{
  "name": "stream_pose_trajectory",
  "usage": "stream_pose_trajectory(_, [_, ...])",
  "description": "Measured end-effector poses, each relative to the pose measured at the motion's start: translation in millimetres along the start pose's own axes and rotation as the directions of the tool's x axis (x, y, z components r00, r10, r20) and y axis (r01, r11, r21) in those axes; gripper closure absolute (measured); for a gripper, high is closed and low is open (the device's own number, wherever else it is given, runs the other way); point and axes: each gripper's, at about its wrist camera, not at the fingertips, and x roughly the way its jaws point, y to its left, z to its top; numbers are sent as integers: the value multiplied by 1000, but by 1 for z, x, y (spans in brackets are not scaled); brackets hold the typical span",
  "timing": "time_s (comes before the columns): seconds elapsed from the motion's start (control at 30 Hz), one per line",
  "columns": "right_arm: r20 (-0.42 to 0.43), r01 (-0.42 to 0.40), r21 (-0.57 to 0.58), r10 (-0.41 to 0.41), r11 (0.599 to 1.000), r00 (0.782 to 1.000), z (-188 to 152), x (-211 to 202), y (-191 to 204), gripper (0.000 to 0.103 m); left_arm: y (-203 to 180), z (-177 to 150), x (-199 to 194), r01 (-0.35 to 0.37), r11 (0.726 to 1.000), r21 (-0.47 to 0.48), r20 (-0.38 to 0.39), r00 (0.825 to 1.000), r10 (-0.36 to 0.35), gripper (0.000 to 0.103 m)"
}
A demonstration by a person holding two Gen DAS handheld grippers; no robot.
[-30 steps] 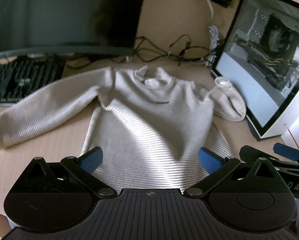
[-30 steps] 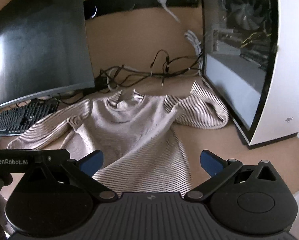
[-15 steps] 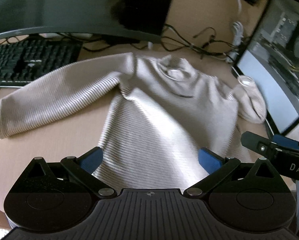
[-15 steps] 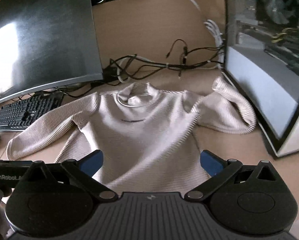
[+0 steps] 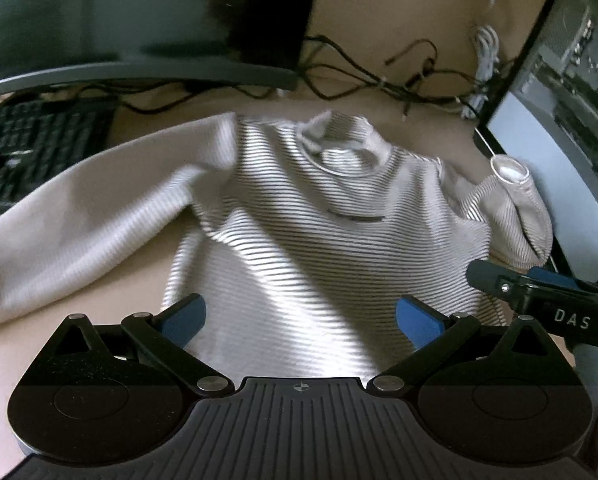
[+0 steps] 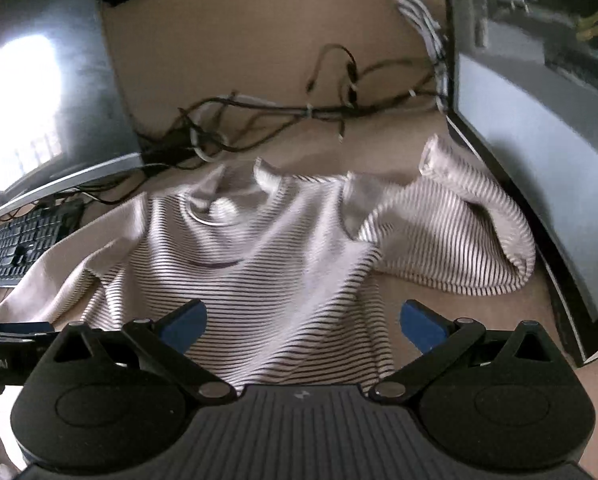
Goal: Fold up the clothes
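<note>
We have come closer over the striped sweater (image 5: pixel 311 240), which lies flat between monitor (image 5: pixel 139 20) and computer case (image 6: pixel 539 128), both grippers (image 5: pixel 299 316) (image 6: pixel 303 320) wide and empty, so folding can begin.

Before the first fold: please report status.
Left gripper open, right gripper open, both empty. Sweater flat, unfolded. One sleeve bunched against the computer case.

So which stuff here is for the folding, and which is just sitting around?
For the folding:
striped sweater
left gripper, open
right gripper, open

Just sitting around:
keyboard
monitor
cables
computer case
</note>
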Motion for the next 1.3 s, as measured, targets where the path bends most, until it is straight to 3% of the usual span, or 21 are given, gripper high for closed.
stream_pose_trajectory(0.27, [-57,-30,36,32,999,998,11,29,-16,0,-10,17,31,3,1000,13,-27,1000,-2,0])
stream_pose_trajectory(0.6, [-119,-58,62,65,996,991,22,65,-17,0,7,27,60,-14,999,-37,-73,997,11,0])
stream_pose_trajectory(0.8, [-103,-38,13,40,999,994,19,69,-11,0,6,24,64,-16,1000,-11,-60,998,16,0])
stream_pose_trajectory(1.03, [-108,7,-130,-22,991,994,12,71,4,0,-2,12,64,-30,996,87,-27,999,32,0])
stream_pose_trajectory(1.13, [-105,10,-160,-27,987,994,8,70,9,0,1,10,61,-24,996,84,-25,999,26,0])
stream_pose_trajectory(1.23, [-107,-2,-139,-13,990,994,8,66,8,0,3,8,58,-32,996,83,-27,999,34,0])
stream_pose_trajectory(1.3, [-61,-11,-88,6,996,998,11,56,3,0,4,5,55,-43,995,91,-25,999,45,0])
